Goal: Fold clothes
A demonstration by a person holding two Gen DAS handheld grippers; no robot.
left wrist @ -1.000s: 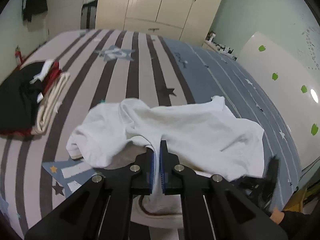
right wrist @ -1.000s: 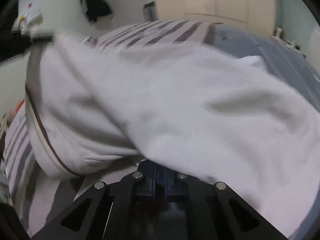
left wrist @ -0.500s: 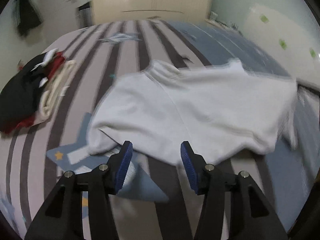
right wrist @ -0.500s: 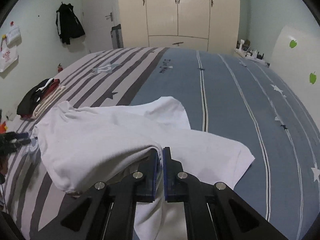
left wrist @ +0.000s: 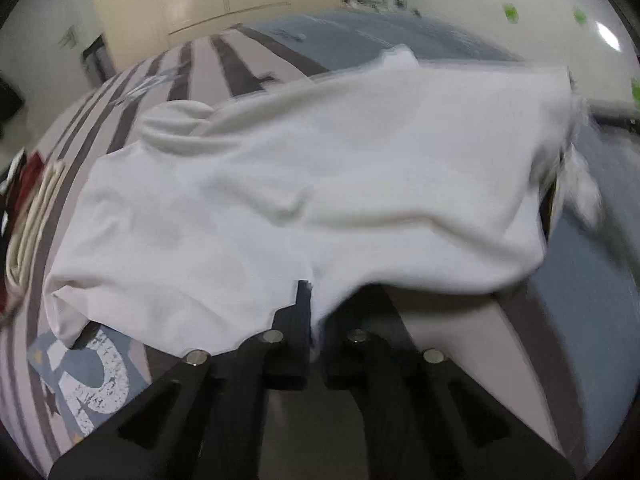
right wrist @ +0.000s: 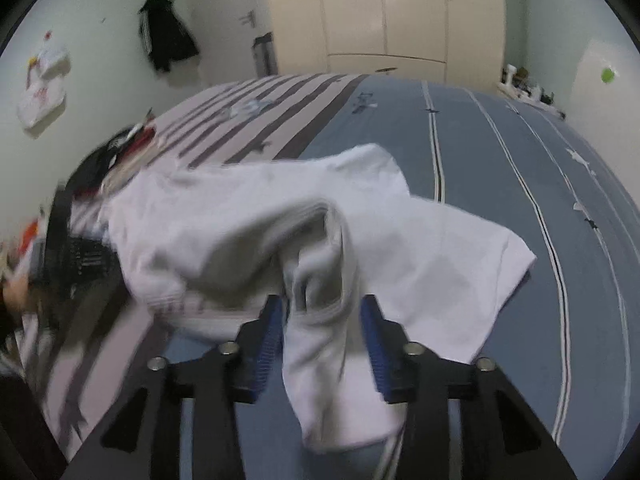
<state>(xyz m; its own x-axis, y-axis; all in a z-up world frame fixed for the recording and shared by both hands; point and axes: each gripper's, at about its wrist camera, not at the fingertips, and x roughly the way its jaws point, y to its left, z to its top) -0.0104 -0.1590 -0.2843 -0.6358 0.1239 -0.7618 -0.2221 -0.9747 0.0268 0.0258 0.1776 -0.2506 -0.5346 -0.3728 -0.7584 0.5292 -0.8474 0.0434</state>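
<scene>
A white T-shirt [left wrist: 304,184] lies spread and rumpled on the bed. My left gripper [left wrist: 316,316] is shut on the shirt's near edge, and cloth covers its fingertips. In the right wrist view the same white T-shirt [right wrist: 420,248] lies across the blue half of the bed. My right gripper [right wrist: 324,320] is open, with a hanging fold of the shirt loose between its blue pads [right wrist: 270,340]. The left gripper shows as a dark blur [right wrist: 76,248] at the left of that view.
A stack of folded clothes [left wrist: 24,216], black, red and cream, sits at the bed's left edge, also in the right wrist view [right wrist: 108,156]. The bed cover [right wrist: 500,152] is striped grey on the left and blue on the right. A wardrobe [right wrist: 384,12] stands behind.
My left gripper opened half a second ago and has now shut on the shirt's near edge. My right gripper has opened and the fold has slipped loose between its pads.
</scene>
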